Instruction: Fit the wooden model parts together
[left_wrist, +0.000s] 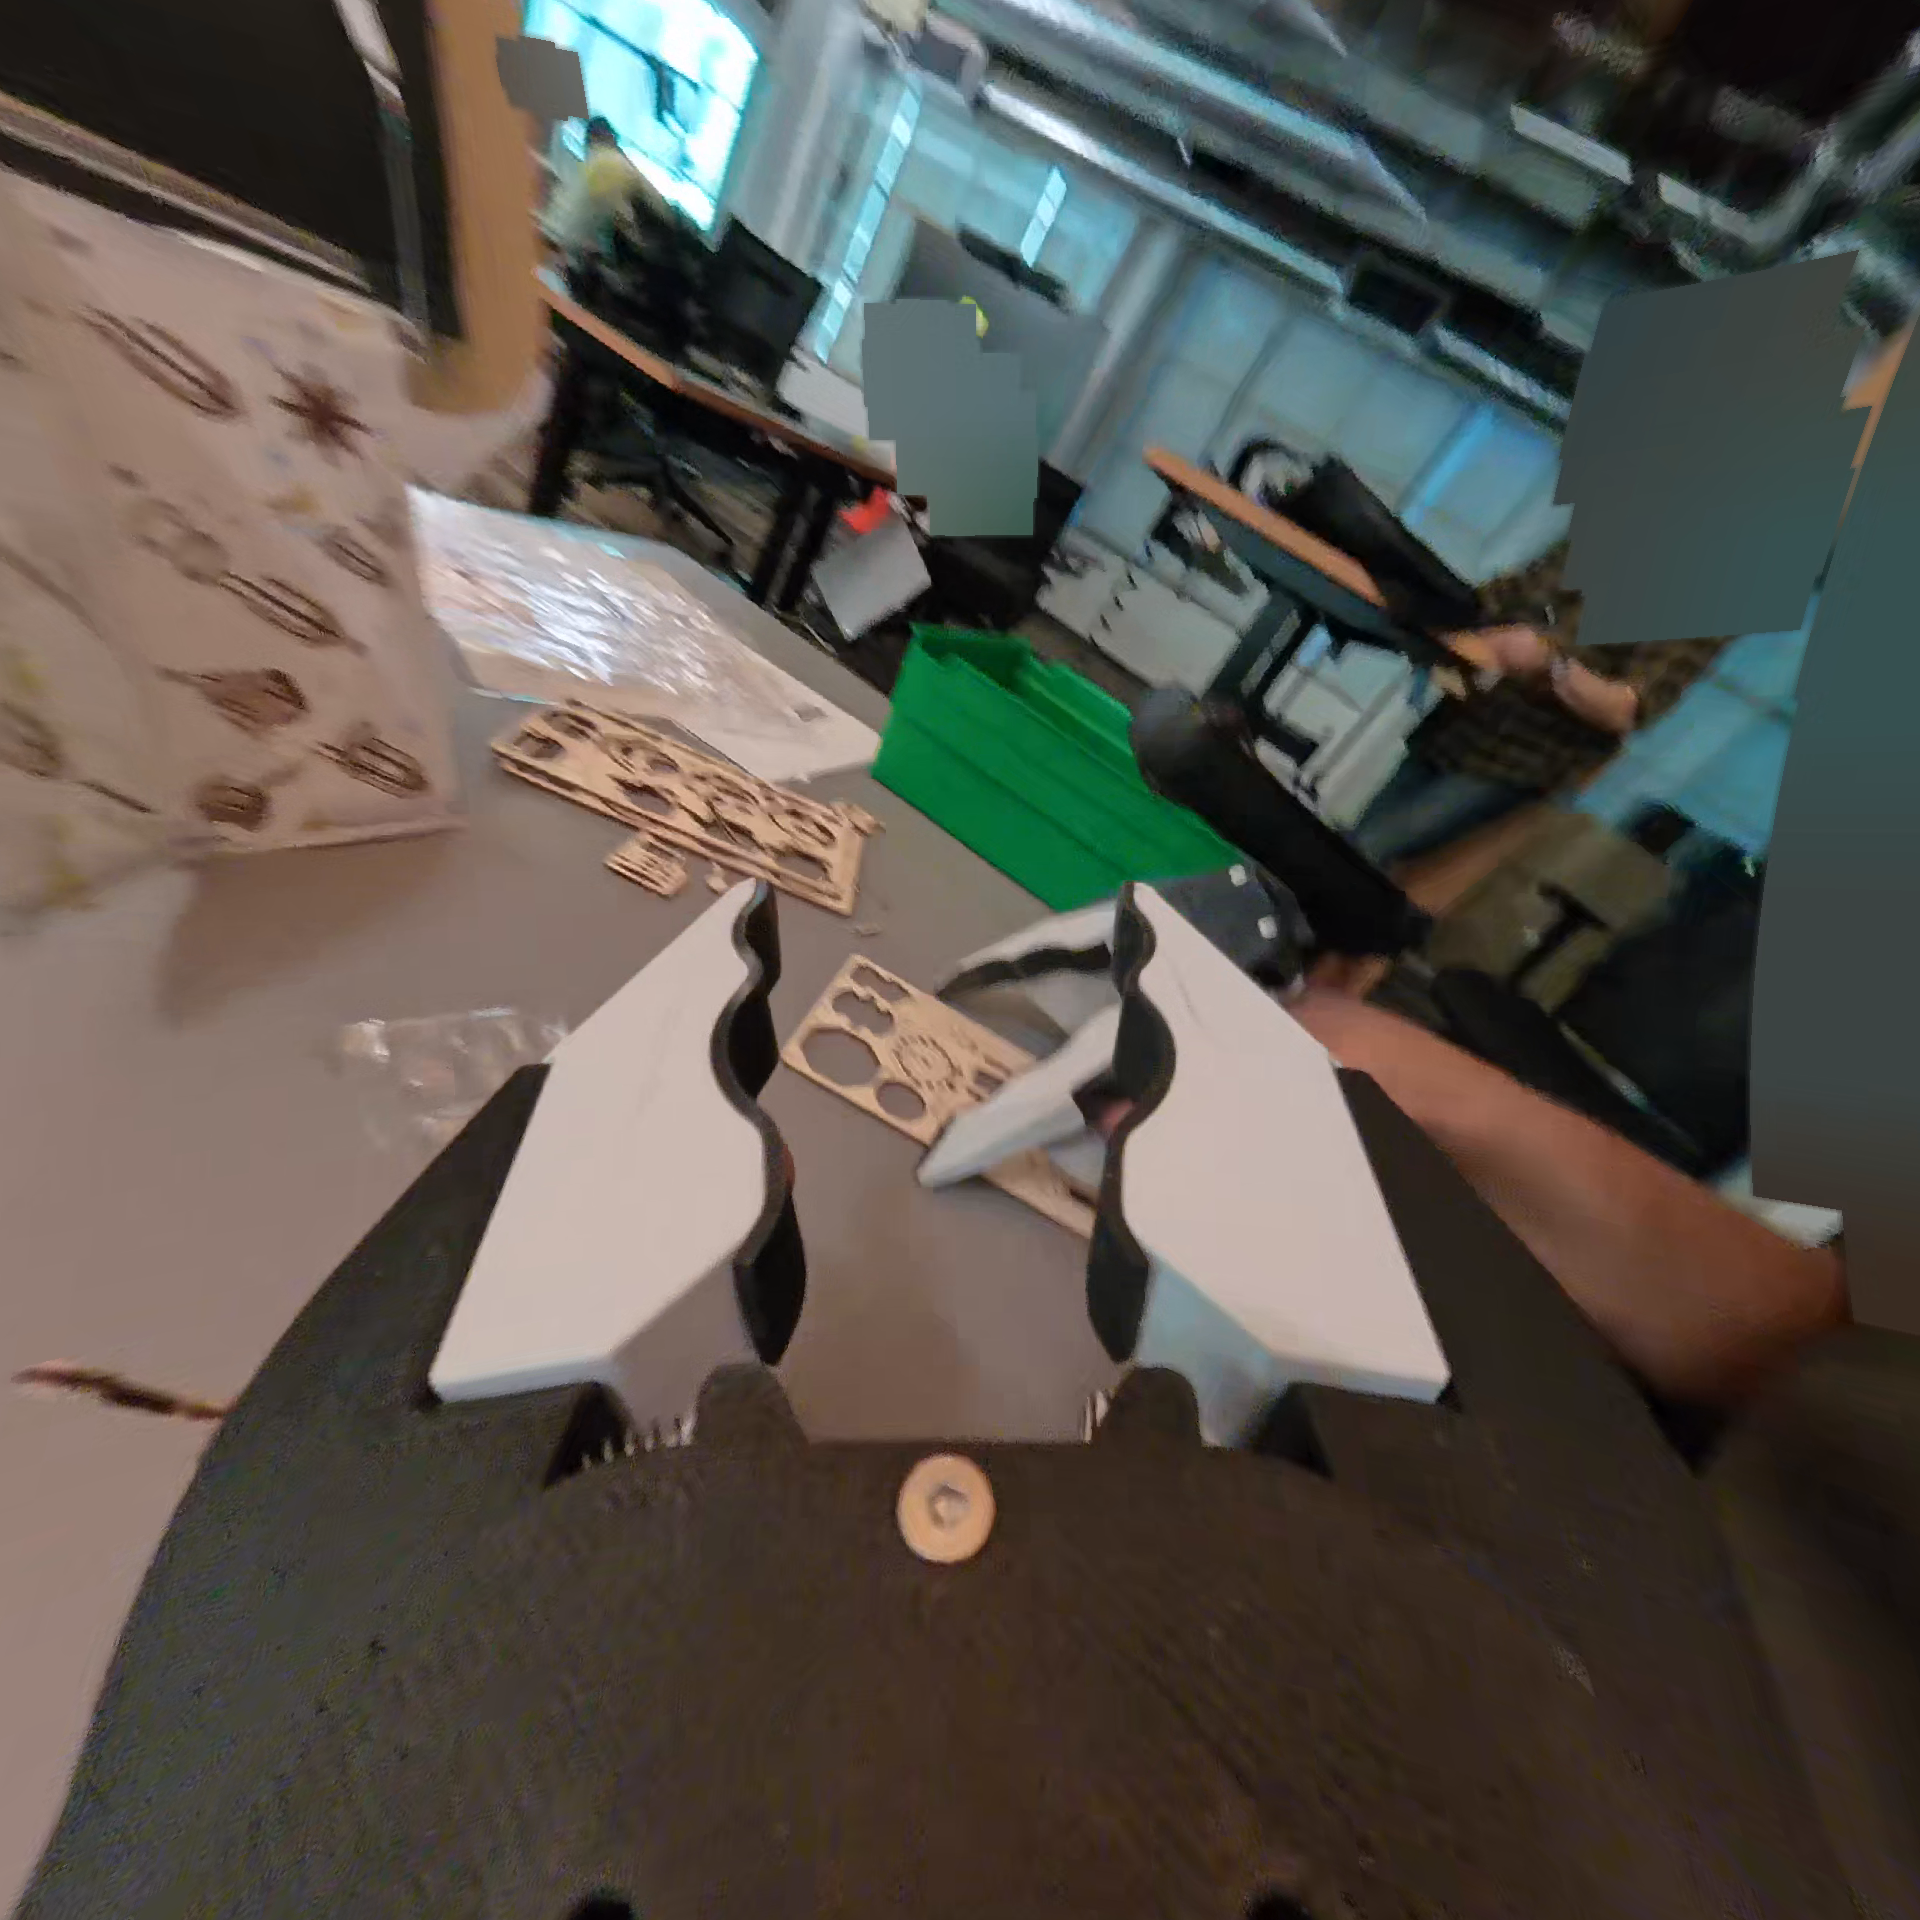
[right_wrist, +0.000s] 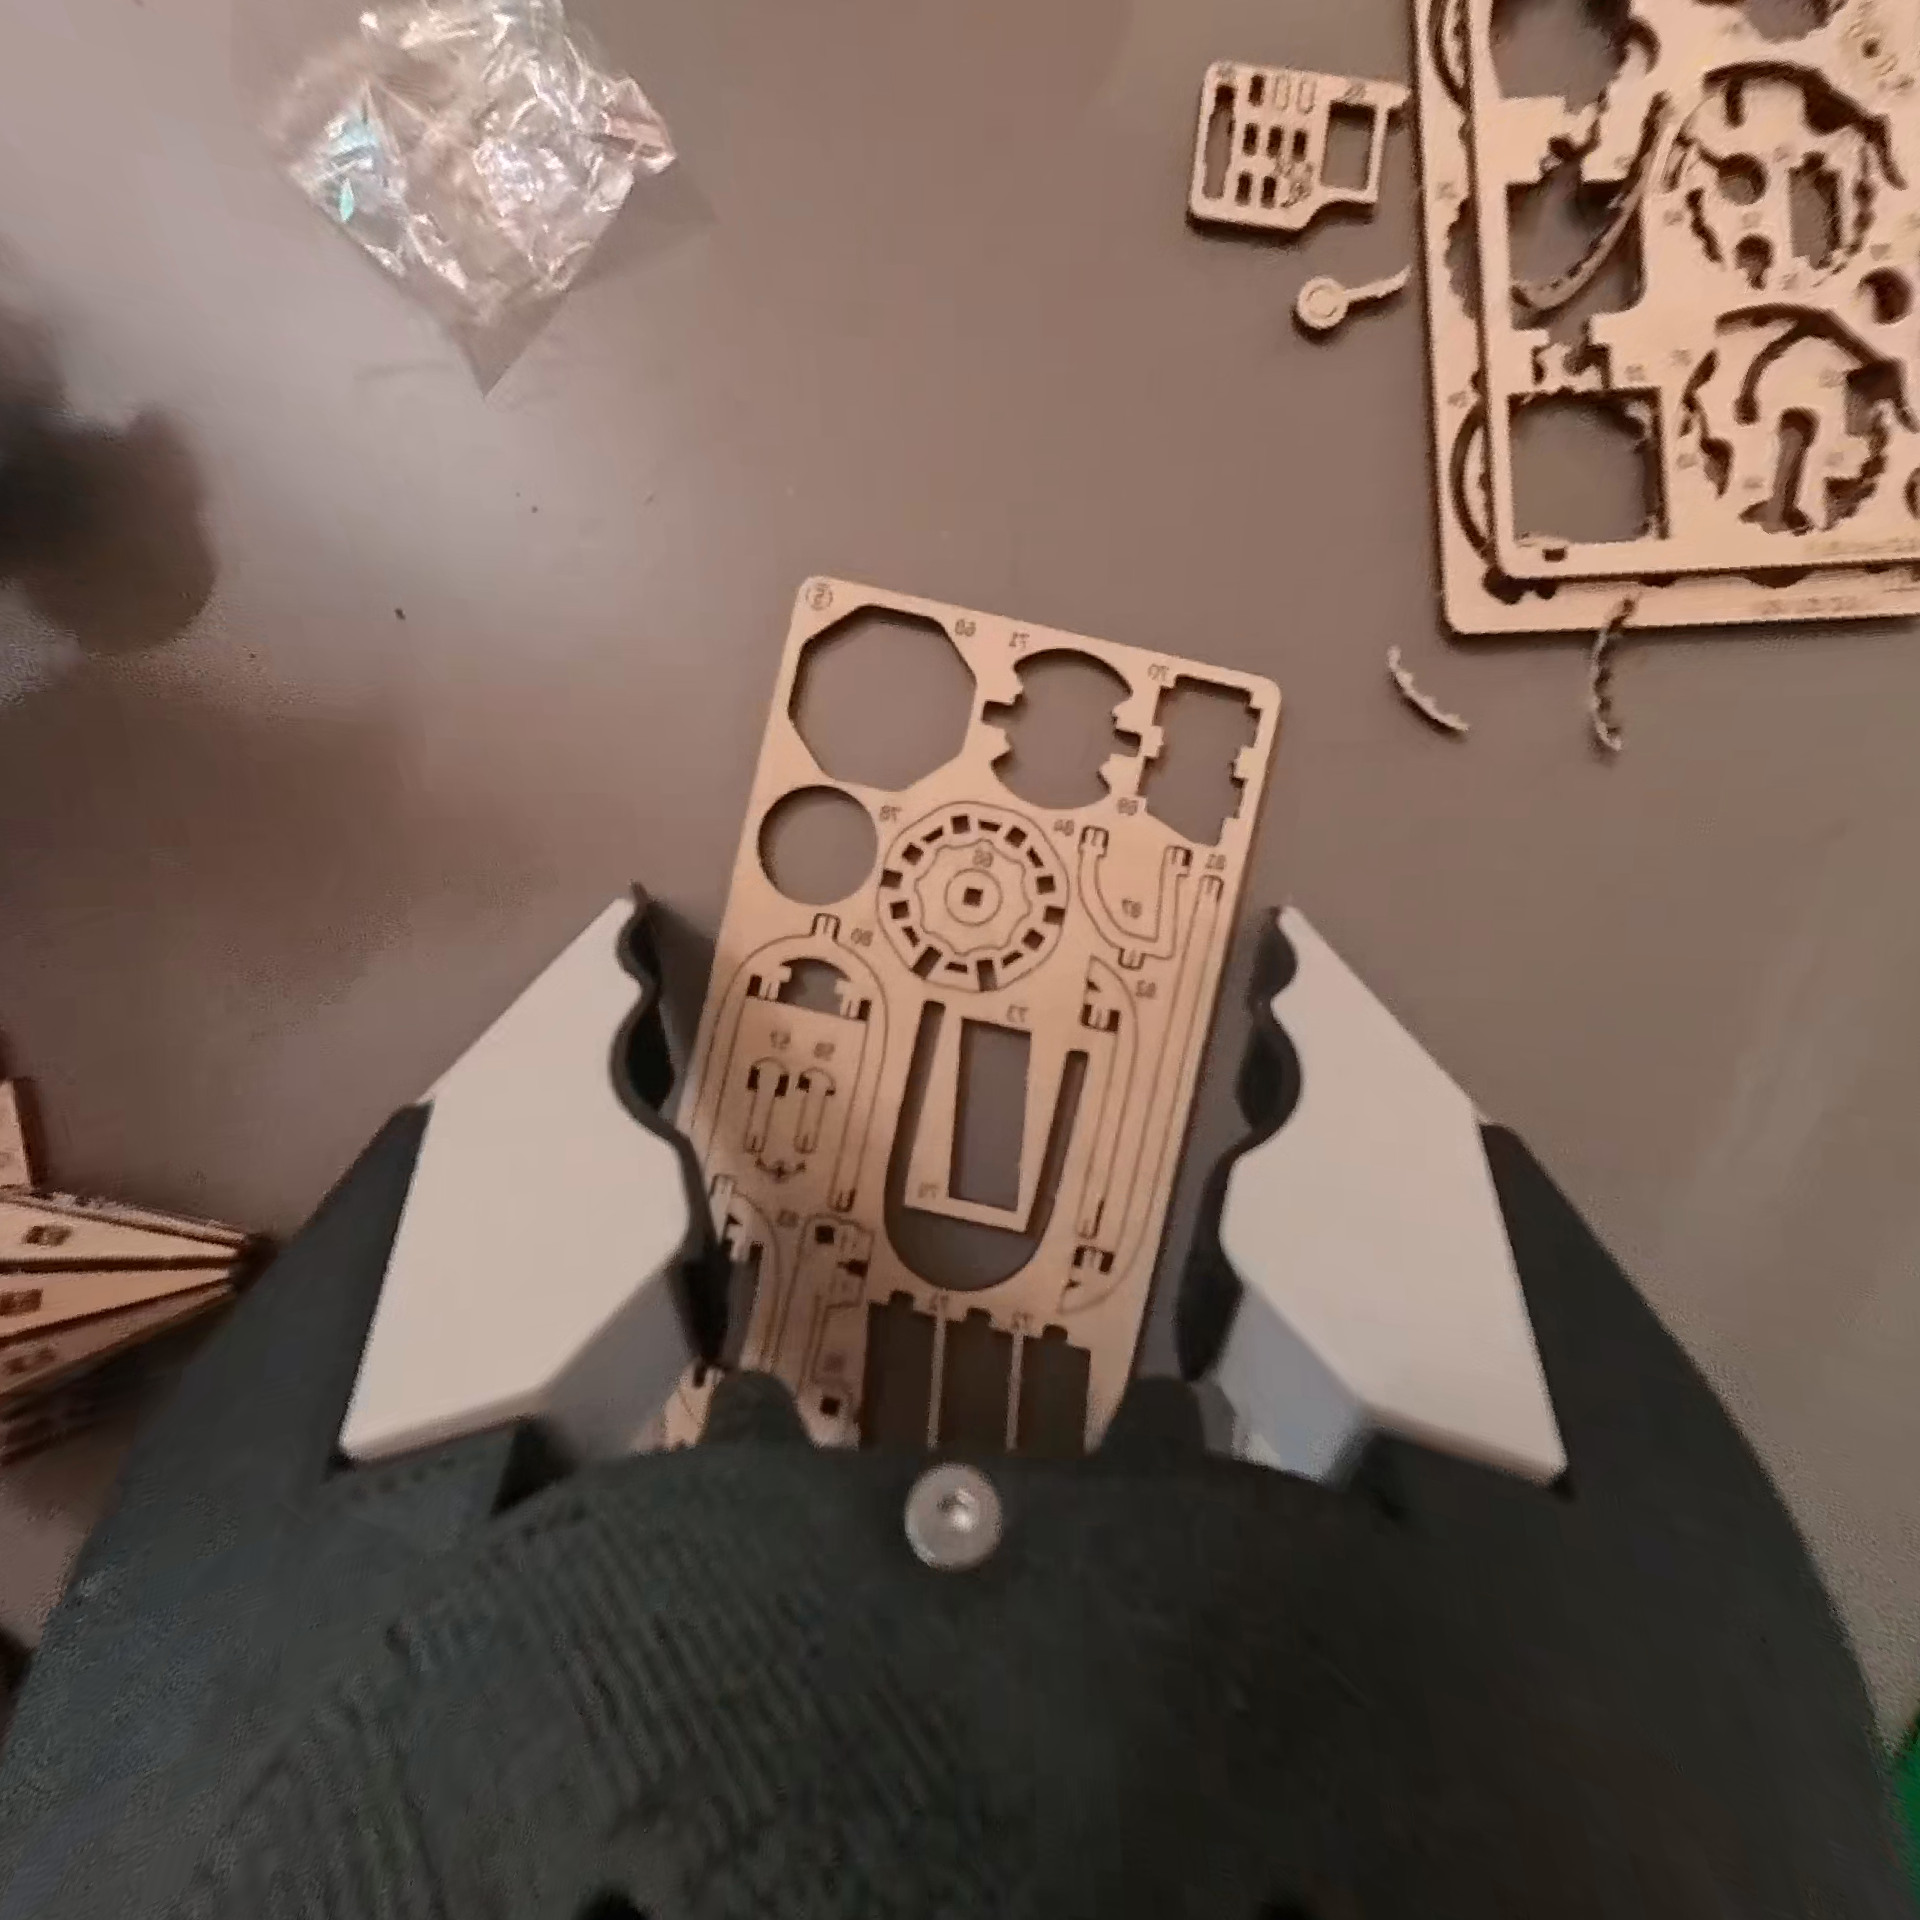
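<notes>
Below my right gripper (right_wrist: 956, 1132), jaws spread wide and empty, a thin laser-cut plywood sheet (right_wrist: 997, 997) lies flat on the matte grey table (right_wrist: 520, 727). Left gripper (left_wrist: 940, 1122) hangs open beside it, holding nothing; crinkled clear plastic bag (right_wrist: 473, 171) beyond.

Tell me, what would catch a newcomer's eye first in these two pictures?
Probably the small wooden sheet of laser-cut parts, flat on the grey table between the open white fingers of the right gripper. Up right lie bigger, mostly emptied wooden sheets, up left a crumpled clear plastic bag. In the left wrist view, the open left gripper is empty, a bright green bin beyond it.
</notes>
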